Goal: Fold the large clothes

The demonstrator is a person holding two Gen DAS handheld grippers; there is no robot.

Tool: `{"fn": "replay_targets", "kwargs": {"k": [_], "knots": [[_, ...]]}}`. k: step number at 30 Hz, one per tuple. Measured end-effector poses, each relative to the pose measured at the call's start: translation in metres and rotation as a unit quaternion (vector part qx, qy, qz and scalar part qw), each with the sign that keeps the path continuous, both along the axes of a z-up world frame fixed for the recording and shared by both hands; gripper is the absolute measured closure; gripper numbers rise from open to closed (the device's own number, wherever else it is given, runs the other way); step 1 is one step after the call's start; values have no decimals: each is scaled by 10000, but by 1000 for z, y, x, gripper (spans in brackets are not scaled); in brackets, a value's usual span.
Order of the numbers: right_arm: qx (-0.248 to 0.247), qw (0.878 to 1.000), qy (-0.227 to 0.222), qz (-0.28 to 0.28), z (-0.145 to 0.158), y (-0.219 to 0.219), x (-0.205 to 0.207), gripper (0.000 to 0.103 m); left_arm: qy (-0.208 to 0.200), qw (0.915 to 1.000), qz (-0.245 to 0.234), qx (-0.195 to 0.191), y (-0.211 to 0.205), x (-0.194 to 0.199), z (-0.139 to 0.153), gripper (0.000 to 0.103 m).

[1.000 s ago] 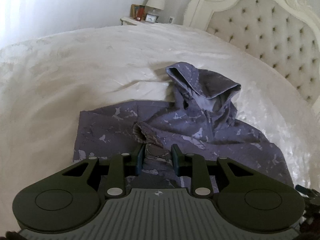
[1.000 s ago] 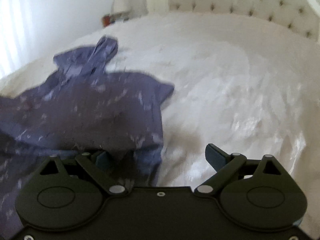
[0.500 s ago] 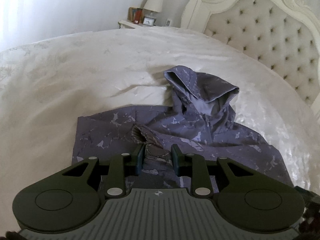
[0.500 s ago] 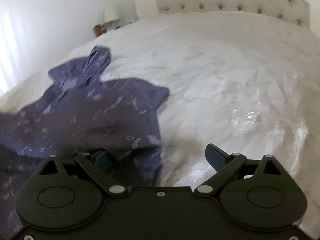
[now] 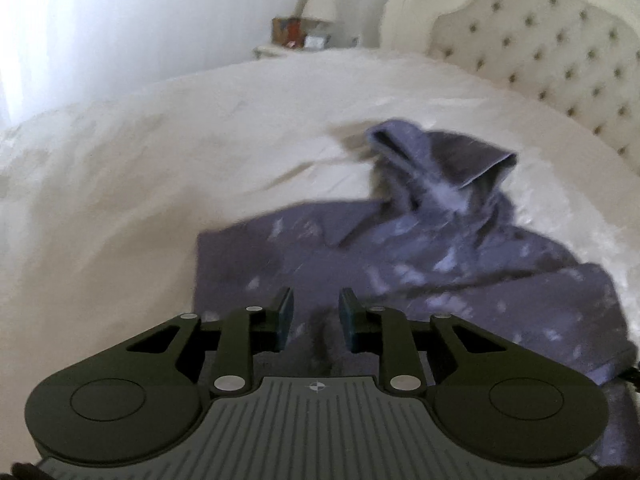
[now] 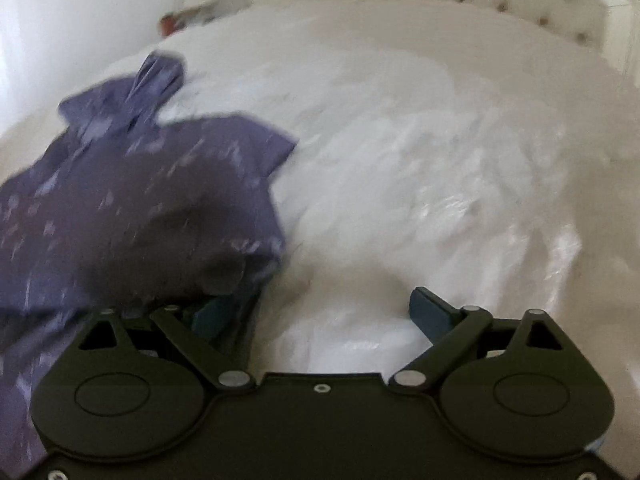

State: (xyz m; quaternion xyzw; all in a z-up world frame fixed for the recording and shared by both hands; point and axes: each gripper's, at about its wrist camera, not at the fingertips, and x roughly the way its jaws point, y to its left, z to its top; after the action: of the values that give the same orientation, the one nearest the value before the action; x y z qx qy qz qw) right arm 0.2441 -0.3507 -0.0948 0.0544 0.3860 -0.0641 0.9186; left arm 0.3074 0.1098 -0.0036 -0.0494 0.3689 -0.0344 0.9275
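A purple hoodie (image 5: 420, 264) with pale flecks lies on the white bedspread (image 5: 160, 168), its hood (image 5: 440, 160) pointing toward the headboard. My left gripper (image 5: 316, 316) sits low over the hoodie's near part, its jaws narrow with a dark fold of the fabric pinched between them; the picture is blurred. In the right wrist view the hoodie (image 6: 140, 192) fills the left side. My right gripper (image 6: 320, 308) stands wide open at its right edge. The cloth drapes over the left fingertip (image 6: 210, 314), while the right one is over bare bedspread (image 6: 440, 160).
A tufted cream headboard (image 5: 540, 52) runs along the far right of the bed. A nightstand with a lamp and small items (image 5: 304, 36) stands behind the bed's far edge by the bright wall. Bare bedspread spreads to the left and right of the hoodie.
Both views have shifted slightly and gone blurry. The raised cuff ahead of the left fingers no longer stands up; only a dark fold shows. The hoodie edge now hangs further over the right gripper's left finger.
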Motion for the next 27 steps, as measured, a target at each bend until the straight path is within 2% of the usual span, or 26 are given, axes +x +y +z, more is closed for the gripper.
{"fn": "replay_targets", "kwargs": {"k": [2, 5, 6, 7, 9, 11, 15, 17, 18, 19, 20, 22, 24, 27], "knots": [[62, 9999, -9, 153, 1, 4, -1, 8, 100, 9999, 8, -24, 0, -4, -7, 78], [171, 9995, -24, 279, 1, 7, -1, 8, 304, 9987, -225, -351, -4, -8, -19, 75], [140, 9995, -6, 288, 1, 8, 0, 8, 378, 9974, -317, -523, -5, -8, -23, 68], [132, 9995, 1, 291, 0, 9, -1, 8, 472, 9954, -403, -732, -7, -7, -27, 52], [159, 9995, 5, 282, 1, 9, -1, 8, 585, 9923, -417, -1011, -9, -7, -35, 34], [164, 9995, 6, 286, 1, 8, -1, 8, 611, 9919, -326, -1067, -13, -6, -39, 32], [174, 9994, 9, 287, 1, 8, 0, 8, 594, 9945, -249, -830, -22, -4, -40, 31], [177, 9994, 4, 283, 1, 8, 0, 8, 613, 9953, -251, -708, -24, -5, -39, 33], [180, 9994, -3, 291, 1, 8, 0, 8, 561, 9967, -218, -552, -28, -6, -38, 51], [185, 9994, -9, 306, 1, 9, 0, 8, 476, 9982, -130, -345, -31, -8, -38, 92], [187, 9993, -11, 322, 1, 9, -1, 8, 374, 9992, -105, -115, -34, -11, -36, 92], [218, 9991, -20, 361, 2, 9, -2, 8, 74, 9997, -230, -102, -32, -18, -28, 92], [343, 9983, -58, 465, 6, 8, -4, 8, -186, 9994, -254, 119, -29, -23, -17, 92], [548, 9956, -155, 743, 12, 11, -6, 8, -339, 9985, -236, 352, -22, -22, -10, 92]]}}
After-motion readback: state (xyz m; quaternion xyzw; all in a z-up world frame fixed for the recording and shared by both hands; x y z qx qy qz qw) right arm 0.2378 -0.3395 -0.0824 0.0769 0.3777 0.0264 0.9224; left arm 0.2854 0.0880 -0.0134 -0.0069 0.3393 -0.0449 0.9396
